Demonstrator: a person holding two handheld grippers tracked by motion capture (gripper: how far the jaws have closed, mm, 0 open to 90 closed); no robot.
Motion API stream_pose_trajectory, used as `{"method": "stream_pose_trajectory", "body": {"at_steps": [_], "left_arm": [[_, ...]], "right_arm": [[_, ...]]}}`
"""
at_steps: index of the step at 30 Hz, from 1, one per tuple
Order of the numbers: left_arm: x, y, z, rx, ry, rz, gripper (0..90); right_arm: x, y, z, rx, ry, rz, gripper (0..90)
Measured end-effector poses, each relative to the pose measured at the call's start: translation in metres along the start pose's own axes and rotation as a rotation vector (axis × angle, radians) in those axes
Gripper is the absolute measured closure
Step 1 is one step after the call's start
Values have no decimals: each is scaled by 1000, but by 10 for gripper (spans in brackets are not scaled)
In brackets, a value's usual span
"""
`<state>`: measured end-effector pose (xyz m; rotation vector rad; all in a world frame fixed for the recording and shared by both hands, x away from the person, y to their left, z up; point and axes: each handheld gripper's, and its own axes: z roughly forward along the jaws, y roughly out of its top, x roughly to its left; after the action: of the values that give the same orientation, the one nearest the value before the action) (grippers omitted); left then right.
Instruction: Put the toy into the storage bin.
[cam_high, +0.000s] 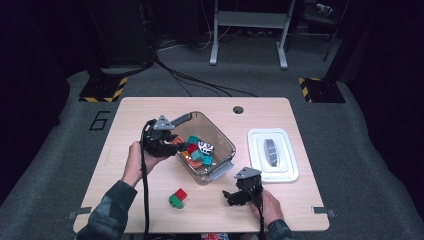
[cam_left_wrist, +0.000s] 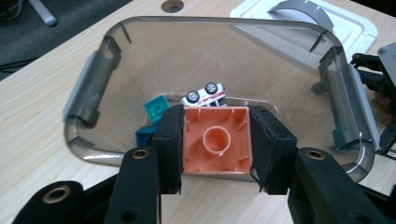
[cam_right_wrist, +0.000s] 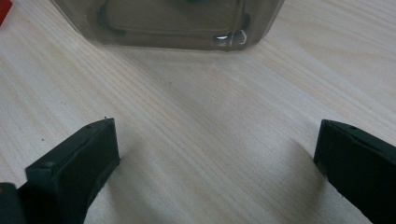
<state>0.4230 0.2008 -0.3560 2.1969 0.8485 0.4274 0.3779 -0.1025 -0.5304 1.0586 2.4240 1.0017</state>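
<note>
My left gripper (cam_left_wrist: 215, 144) is shut on an orange brick (cam_left_wrist: 216, 141), hollow underside facing the camera, held over the near rim of the clear plastic bin (cam_left_wrist: 95, 84). In the high view that gripper (cam_high: 167, 142) hangs at the bin's (cam_high: 226, 136) left edge. Inside the bin lie a white toy car (cam_left_wrist: 205, 95) on its roof, teal bricks (cam_left_wrist: 156, 108) and several more coloured bricks (cam_high: 196, 152). My right gripper (cam_right_wrist: 217, 158) stands open low over bare table, nothing between its pads; in the high view it (cam_high: 236, 196) is near the front edge, right of a red and green brick pair (cam_high: 177, 198).
The bin's white lid (cam_high: 273, 154) with a grey handle lies to the right of the bin. A round cable hole (cam_high: 238, 109) sits at the table's far edge. Bare wood spreads across the left and the front right of the table.
</note>
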Motion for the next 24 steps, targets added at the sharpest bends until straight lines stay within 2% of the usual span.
{"method": "stream_pose_trajectory", "body": {"at_steps": [7, 15, 21, 24], "left_arm": [[-8, 0, 14, 17, -37, -9, 592], [-15, -4, 30, 47, -65, 2, 592], [-19, -8, 37, 87, -86, -5, 592], [-20, -10, 39, 86, -91, -10, 591]], "right_arm": [[0, 0, 0, 0, 0, 0, 0], [0, 0, 0, 0, 0, 0, 0], [0, 0, 0, 0, 0, 0, 0], [0, 0, 0, 0, 0, 0, 0]]}}
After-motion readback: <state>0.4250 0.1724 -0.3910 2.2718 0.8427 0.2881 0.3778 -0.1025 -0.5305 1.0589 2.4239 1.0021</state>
